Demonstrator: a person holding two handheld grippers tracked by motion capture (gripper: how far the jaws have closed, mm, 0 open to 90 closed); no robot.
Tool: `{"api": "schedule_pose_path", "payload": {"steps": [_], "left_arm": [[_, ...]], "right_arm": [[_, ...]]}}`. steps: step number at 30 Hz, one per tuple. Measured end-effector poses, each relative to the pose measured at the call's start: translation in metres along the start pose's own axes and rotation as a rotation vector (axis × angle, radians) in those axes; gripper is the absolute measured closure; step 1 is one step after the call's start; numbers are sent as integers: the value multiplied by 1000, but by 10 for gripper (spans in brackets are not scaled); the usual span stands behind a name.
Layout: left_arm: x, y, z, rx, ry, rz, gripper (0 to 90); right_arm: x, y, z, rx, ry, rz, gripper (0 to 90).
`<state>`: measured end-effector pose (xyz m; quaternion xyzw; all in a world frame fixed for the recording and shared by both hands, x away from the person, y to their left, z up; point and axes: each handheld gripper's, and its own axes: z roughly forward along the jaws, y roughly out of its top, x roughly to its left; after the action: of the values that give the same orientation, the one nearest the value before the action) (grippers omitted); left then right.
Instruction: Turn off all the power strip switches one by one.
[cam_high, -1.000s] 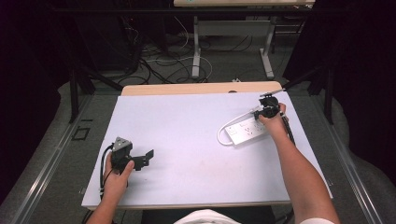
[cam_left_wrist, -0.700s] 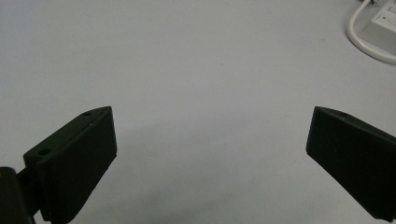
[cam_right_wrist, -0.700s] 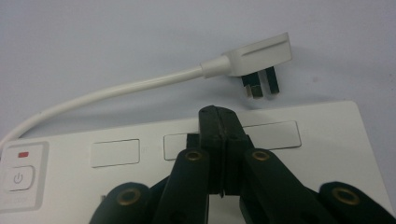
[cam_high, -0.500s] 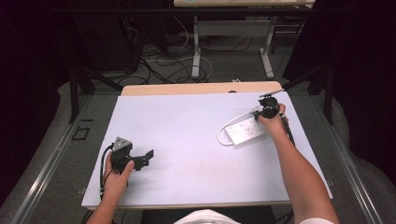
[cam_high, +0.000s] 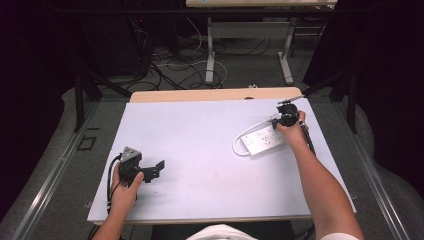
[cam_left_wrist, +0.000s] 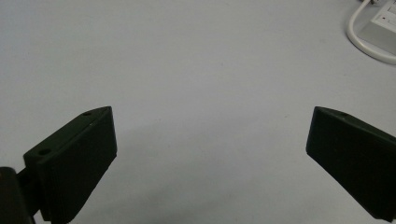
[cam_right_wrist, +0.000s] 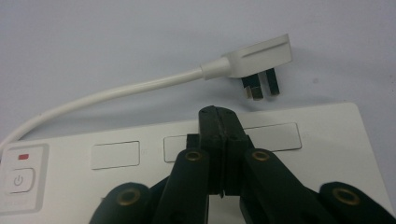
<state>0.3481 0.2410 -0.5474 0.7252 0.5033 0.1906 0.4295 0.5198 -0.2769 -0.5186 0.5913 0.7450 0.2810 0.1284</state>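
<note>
Nothing's moving since before: I'm keeping my right gripper (cam_right_wrist: 219, 116) clenched shut over the power strip (cam_right_wrist: 327, 135) (near the table's (cam_high: 200, 125) far right corner), left gripper (cam_left_wrist: 210, 154) gaping, holding nothing.

a: how much free room is on the pale grey table top (cam_high: 210, 145)?

b: most of it. the wide middle lies bare between the left gripper (cam_high: 159, 168), near the front left, and the white plastic power strip (cam_high: 262, 141) at the far right.

a: any obstacles?

b: that strip, its looped white cable (cam_high: 239, 144) with the flat white plug (cam_right_wrist: 259, 58), and the right gripper (cam_right_wrist: 219, 121), jaws together just over the strip.
</note>
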Motion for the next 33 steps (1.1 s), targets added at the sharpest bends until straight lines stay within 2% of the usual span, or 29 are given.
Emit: {"api": "schedule_pose_path", "payload": {"steps": [2, 3, 11, 18, 24, 27, 29, 33], "left_arm": [[0, 0, 0, 0, 1, -1, 18], [0, 0, 0, 0, 1, -2, 18], [0, 0, 0, 2, 1, 0, 18], [0, 0, 0, 1, 1, -1, 18], [0, 0, 0, 2, 1, -3, 18], [0, -1, 1, -1, 0, -6, 18], [0, -1, 1, 1, 0, -7, 18], [0, -1, 1, 0, 1, -8, 18]], "right_arm": [[0, 1, 0, -1, -9, 8, 900], [0, 1, 0, -2, 8, 14, 900], [0, 4, -3, 6, -12, -10, 900], [-4, 8, -8, 3, -23, -8, 900], [-10, 9, -12, 2, -39, 19, 900], [-15, 9, -13, -6, -50, 10, 900], [-16, 9, -14, -9, -36, 20, 900], [-19, 10, -15, -1, -64, 43, 900]]}}
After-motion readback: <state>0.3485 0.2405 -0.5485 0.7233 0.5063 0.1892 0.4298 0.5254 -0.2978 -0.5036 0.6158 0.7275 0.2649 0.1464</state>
